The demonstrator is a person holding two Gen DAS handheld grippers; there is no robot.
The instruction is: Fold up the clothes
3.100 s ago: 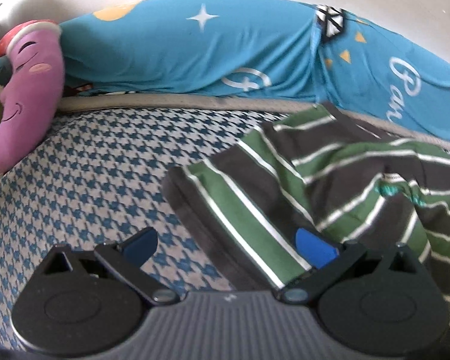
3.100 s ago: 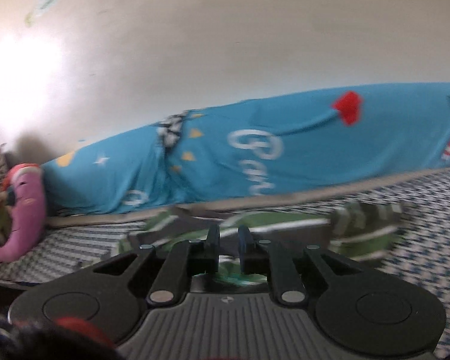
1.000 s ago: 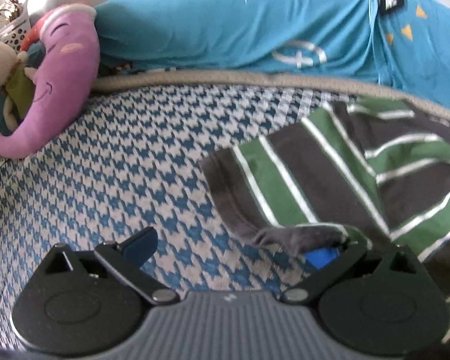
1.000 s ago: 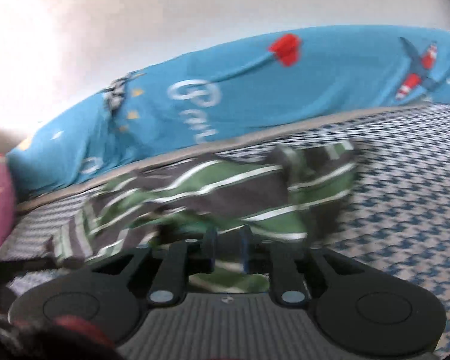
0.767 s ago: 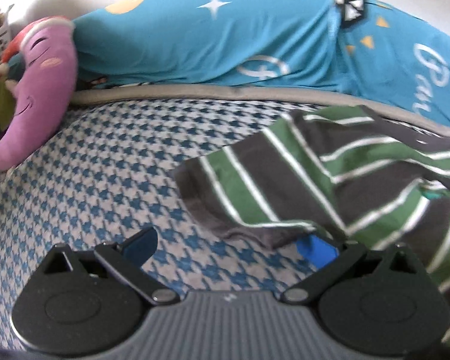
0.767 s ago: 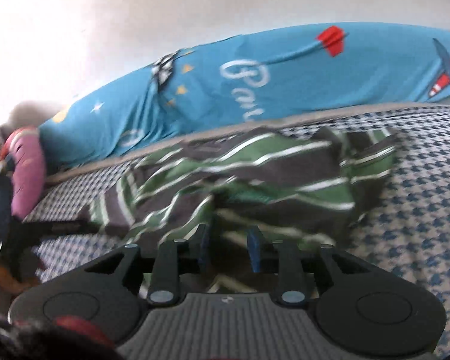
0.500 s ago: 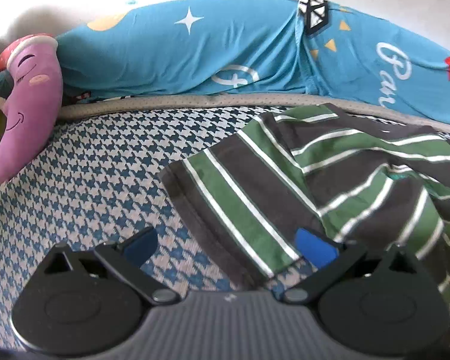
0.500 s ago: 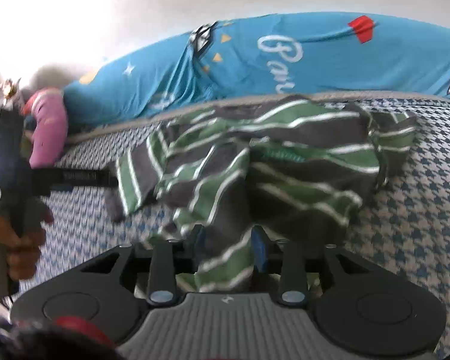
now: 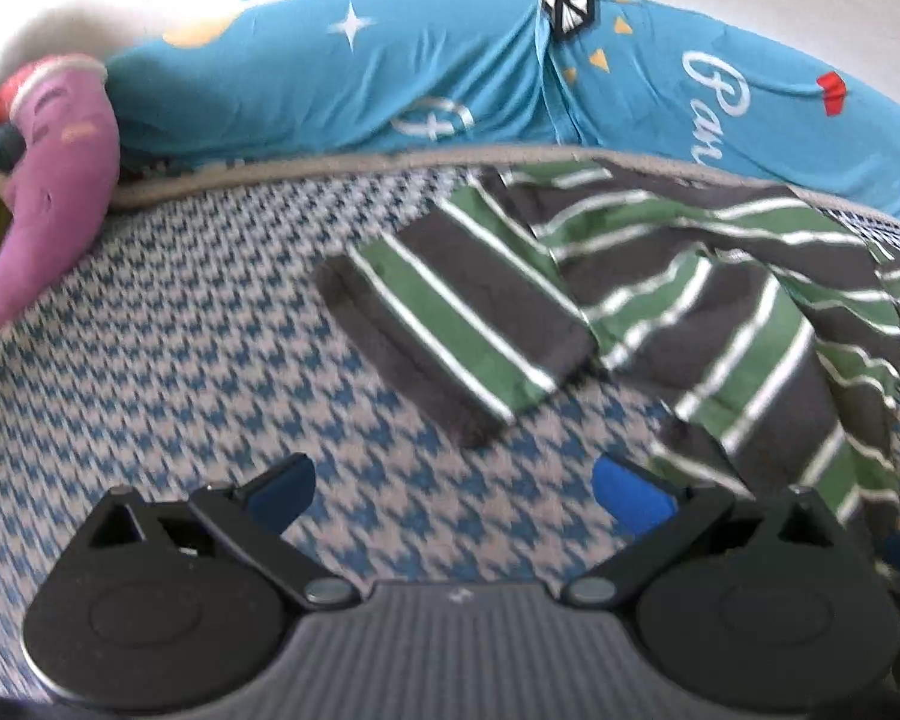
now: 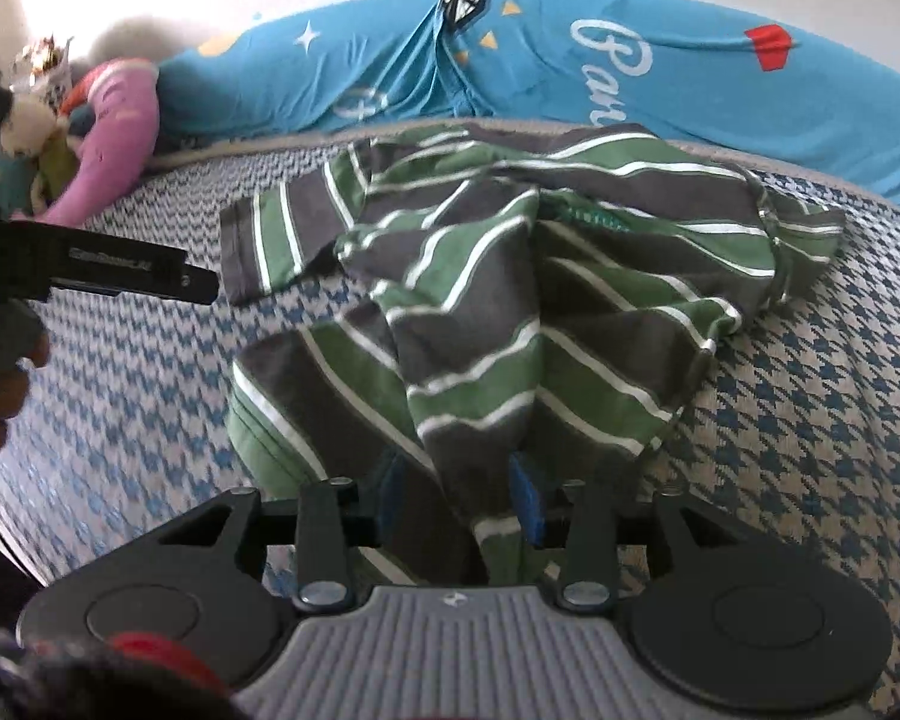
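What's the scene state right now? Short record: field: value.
surface: houndstooth bed cover
garment: green and grey striped shirt, crumpled, unfolded
left claw: open, holding nothing, beside the shirt's sleeve
right claw: shut on a bunched shirt fold
background: blue printed bedding along the wall, purple plush toy at the left
fold status: not yet started
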